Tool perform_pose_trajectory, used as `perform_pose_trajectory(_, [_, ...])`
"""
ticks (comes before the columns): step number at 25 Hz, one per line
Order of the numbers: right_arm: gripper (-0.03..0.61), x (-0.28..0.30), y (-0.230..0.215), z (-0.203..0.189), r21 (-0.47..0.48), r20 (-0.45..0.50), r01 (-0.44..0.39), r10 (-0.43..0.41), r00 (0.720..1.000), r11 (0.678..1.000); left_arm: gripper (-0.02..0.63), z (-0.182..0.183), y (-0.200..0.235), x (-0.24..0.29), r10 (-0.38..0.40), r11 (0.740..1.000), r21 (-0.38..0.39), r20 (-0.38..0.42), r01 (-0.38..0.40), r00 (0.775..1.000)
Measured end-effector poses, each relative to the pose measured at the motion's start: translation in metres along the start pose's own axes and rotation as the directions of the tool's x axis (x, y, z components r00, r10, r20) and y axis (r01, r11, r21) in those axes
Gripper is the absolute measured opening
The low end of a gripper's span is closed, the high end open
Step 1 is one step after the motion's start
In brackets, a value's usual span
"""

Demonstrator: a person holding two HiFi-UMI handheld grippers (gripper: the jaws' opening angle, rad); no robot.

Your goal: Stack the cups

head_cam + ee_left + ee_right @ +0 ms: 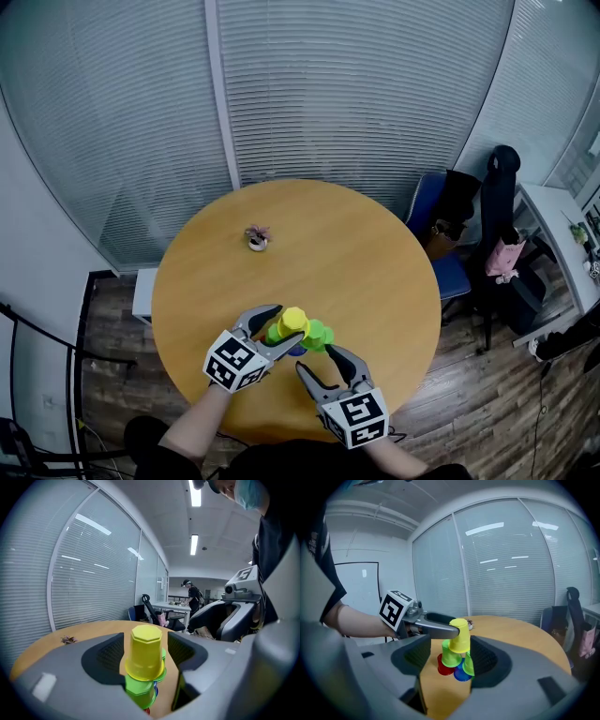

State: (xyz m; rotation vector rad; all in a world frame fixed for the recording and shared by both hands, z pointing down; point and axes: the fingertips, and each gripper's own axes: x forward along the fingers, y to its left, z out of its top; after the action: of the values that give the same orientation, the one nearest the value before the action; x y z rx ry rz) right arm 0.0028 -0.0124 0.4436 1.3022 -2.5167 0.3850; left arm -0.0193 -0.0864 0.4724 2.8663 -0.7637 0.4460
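Note:
A small pyramid of upturned cups stands on the round wooden table (375,272). The yellow cup (293,321) (144,651) (460,637) is on top of two green cups (319,333) (450,656). A red cup (444,666) and a blue cup (461,673) form the bottom row. My left gripper (289,325) (146,654) is open around the yellow cup, with a gap showing on each side. My right gripper (319,361) (450,667) is open just short of the pile, nothing between its jaws.
A small potted plant (257,237) sits further back on the table. Office chairs (450,225) with bags stand off the right rim. Glass walls with blinds run behind. The near table edge lies just under my grippers. A person (192,595) stands far off.

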Motion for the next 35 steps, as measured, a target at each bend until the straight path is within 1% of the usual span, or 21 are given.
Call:
perform_pose_trajectory(5, [0.252, -0.008, 0.011, -0.002, 0.01, 0.016, 0.037, -0.037, 0.999, 0.999, 0.278, 0.006, 0.0, -0.021, 0.029, 1.0, -0.001, 0.041, -0.029, 0.999])
perform_pose_trajectory(13, [0.252, -0.025, 0.027, -0.004, 0.025, 0.042, 0.127, -0.128, 0.991, 0.992, 0.278, 0.013, -0.018, -0.063, 0.035, 0.999, 0.001, 0.119, -0.035, 0.992])
perform_pose_trajectory(16, [0.252, -0.035, 0.034, -0.008, 0.025, 0.048, 0.135, -0.136, 0.99, 0.991, 0.278, 0.012, -0.031, -0.079, 0.044, 0.999, 0.007, 0.133, -0.045, 0.99])
perform_pose_trajectory(19, [0.241, -0.043, 0.041, -0.012, 0.02, 0.05, 0.121, -0.122, 0.991, 0.992, 0.273, 0.012, -0.046, -0.093, 0.06, 0.998, 0.001, 0.149, -0.061, 0.987])
perform_pose_trajectory(21, [0.193, -0.05, 0.047, -0.014, 0.007, 0.054, 0.107, -0.107, 0.993, 0.994, 0.235, 0.013, -0.061, -0.103, 0.085, 0.996, -0.002, 0.17, -0.086, 0.982])
perform_pose_trajectory(23, [0.117, -0.058, 0.053, -0.016, -0.02, 0.052, 0.09, -0.089, 0.995, 0.996, 0.176, 0.014, -0.077, -0.109, 0.106, 0.994, -0.005, 0.184, -0.107, 0.977])
perform_pose_trajectory(24, [0.087, -0.063, 0.056, -0.018, -0.034, 0.049, 0.078, -0.077, 0.996, 0.996, 0.161, 0.013, -0.085, -0.111, 0.113, 0.993, -0.007, 0.185, -0.114, 0.976])
perform_pose_trajectory(25, [0.074, -0.068, 0.058, -0.02, -0.046, 0.044, 0.064, -0.062, 0.997, 0.997, 0.145, 0.013, -0.093, -0.112, 0.121, 0.993, -0.011, 0.184, -0.121, 0.975])
perform_pose_trajectory(27, [0.057, -0.08, 0.061, -0.024, -0.063, 0.035, 0.038, -0.036, 0.999, 0.997, 0.116, 0.012, -0.111, -0.114, 0.142, 0.99, -0.025, 0.186, -0.14, 0.972])
perform_pose_trajectory(29, [0.044, -0.095, 0.062, -0.028, -0.076, 0.029, 0.021, -0.018, 0.999, 0.997, 0.065, 0.011, -0.13, -0.118, 0.163, 0.987, -0.038, 0.193, -0.159, 0.967])
perform_pose_trajectory(31, [0.04, -0.11, 0.062, -0.033, -0.089, 0.027, 0.008, -0.005, 1.0, 0.996, 0.029, 0.008, -0.147, -0.121, 0.183, 0.983, -0.048, 0.196, -0.177, 0.963])
perform_pose_trajectory(35, [0.032, -0.14, 0.06, -0.047, -0.113, 0.021, -0.009, 0.012, 1.0, 0.994, 0.011, -0.004, -0.181, -0.126, 0.238, 0.971, -0.083, 0.189, -0.226, 0.953])
